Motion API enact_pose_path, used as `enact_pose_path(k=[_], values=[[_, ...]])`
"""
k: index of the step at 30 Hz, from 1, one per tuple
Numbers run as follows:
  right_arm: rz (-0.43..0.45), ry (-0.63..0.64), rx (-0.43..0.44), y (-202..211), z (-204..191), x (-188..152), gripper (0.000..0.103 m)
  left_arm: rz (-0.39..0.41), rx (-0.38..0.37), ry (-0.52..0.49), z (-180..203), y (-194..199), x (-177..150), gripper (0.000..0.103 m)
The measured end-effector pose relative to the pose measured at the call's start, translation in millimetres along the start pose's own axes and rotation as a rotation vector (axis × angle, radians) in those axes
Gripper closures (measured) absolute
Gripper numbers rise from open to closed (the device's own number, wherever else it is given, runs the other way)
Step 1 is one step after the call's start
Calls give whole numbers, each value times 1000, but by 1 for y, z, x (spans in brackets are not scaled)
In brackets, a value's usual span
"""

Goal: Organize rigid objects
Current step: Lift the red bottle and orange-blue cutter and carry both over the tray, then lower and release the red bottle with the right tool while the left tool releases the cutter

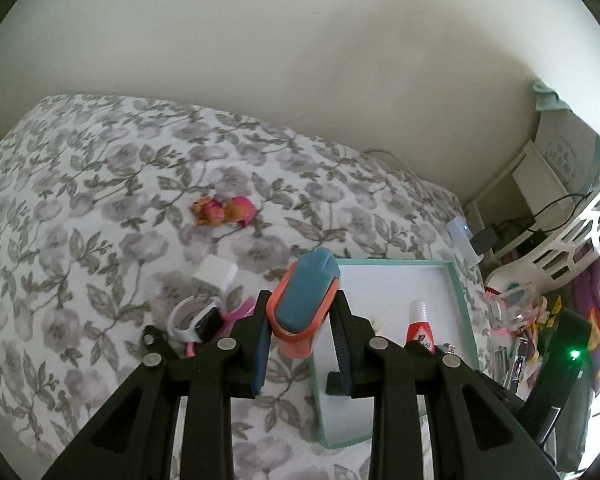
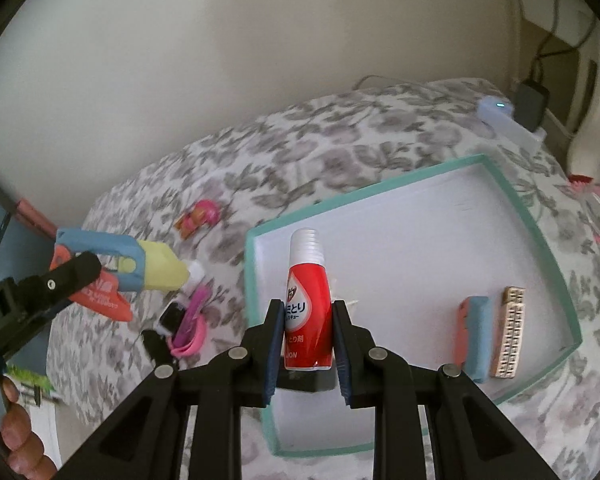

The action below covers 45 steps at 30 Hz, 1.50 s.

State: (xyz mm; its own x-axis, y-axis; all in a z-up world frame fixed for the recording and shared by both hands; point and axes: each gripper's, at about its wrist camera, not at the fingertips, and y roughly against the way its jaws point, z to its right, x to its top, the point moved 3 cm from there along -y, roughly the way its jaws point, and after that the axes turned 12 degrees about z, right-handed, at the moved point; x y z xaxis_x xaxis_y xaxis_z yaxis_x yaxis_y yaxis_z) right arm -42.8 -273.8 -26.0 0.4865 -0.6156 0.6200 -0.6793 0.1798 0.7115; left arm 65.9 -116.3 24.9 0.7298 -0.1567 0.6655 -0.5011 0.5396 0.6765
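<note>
Tongs status: your left tongs (image 1: 300, 320) are clamped on a blue-and-orange clip (image 1: 302, 300) above the bed (image 1: 100, 200); your right tongs (image 2: 306, 328) grip a red tube (image 2: 308, 304) over the teal-rimmed tray (image 2: 540, 240), which holds two small blocks.

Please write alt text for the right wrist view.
The right gripper clamps a red tube upright over a teal-rimmed tray on a floral bedspread. At left, the left gripper holds a blue-orange case.
</note>
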Motion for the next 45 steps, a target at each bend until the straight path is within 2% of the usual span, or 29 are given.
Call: enact_pose_path(k=[11, 22, 38, 41, 45], values=[[-18, -67, -64, -15, 42, 6, 78, -75, -7, -45, 37, -55, -9, 73], [-44, -95, -114, -31, 69, 3, 78, -90, -17, -69, 59, -90, -14, 73], [-63, -109, -155, -43, 87, 3, 78, -147, -103, 17, 70, -131, -25, 73], [-70, -111, -164, -46, 89, 2, 78, -156, -107, 30, 67, -137, -27, 77], [-81, -105, -171, -50, 89, 2, 78, -160, -130, 101, 53, -141, -27, 77]])
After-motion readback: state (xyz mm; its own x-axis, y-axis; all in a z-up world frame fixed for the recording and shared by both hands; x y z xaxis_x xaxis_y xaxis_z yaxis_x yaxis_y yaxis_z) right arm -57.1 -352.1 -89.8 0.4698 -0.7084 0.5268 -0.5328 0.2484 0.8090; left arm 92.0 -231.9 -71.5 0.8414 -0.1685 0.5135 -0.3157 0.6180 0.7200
